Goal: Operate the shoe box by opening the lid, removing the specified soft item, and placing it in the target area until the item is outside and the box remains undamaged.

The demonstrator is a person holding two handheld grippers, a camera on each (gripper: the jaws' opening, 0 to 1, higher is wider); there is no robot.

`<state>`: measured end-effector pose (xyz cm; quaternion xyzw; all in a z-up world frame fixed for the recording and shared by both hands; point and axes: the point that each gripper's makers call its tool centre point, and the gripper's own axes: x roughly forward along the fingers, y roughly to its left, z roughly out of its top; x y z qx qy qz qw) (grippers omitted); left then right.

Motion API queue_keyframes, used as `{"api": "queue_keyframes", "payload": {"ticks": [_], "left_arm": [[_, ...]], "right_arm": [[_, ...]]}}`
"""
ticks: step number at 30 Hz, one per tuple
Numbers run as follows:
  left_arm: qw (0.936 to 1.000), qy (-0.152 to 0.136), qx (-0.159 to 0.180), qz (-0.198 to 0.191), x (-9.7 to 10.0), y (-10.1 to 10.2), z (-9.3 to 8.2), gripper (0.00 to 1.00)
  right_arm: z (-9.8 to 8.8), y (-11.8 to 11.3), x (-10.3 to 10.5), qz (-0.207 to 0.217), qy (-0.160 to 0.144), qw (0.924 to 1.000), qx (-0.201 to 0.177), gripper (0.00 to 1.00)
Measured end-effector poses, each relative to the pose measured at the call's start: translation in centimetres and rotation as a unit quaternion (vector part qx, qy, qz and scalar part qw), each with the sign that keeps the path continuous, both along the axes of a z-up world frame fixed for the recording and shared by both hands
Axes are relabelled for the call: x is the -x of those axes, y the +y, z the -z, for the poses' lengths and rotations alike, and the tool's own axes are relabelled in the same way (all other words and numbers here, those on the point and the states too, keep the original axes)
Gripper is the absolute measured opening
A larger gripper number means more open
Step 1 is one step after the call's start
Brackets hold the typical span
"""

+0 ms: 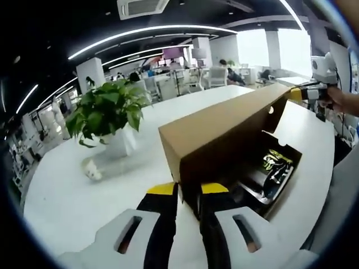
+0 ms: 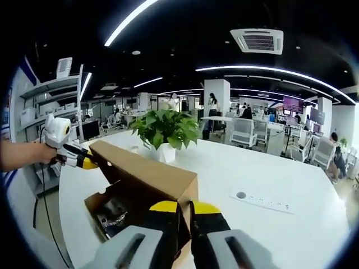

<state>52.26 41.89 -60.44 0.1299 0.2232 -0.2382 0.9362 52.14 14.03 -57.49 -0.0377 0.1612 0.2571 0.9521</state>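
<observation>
We had both grippers on the lid (image 1: pixel 224 126) of the shoe box (image 1: pixel 268 178), one at each end, so that the long cardboard flap would rise evenly and not twist or tear. The left gripper (image 1: pixel 188 193) had its fingers (image 1: pixel 162 189) closed on the near edge of the lid, with the cardboard pinched between the yellow tips. In the right gripper view the right gripper (image 2: pixel 185 212) did the same at the opposite end, its fingers (image 2: pixel 206 209) nearly together with the lid corner between them.

The lid stood raised and tilted back, so the box was open toward us. Inside we could see dark contents with a yellow-green pattern (image 1: pixel 276 162), probably the soft item, but we could not tell exactly what it was. It was still in the box, not yet taken out.

The box sat on the white bench (image 1: pixel 73 196), near its edge, and a potted plant (image 1: pixel 106 112) stood just beside it. We judged that one gripper should let go next and reach inside while the other kept the lid up.
</observation>
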Motion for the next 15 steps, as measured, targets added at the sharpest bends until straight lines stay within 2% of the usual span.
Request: {"api": "queue_keyframes", "payload": {"ticks": [15], "left_arm": [[0.9998, -0.001, 0.003, -0.019, -0.8, 0.85, -0.09, 0.03]], "right_arm": [[-0.04, 0.0, -0.13, -0.002, 0.002, 1.0, -0.003, 0.01]]}}
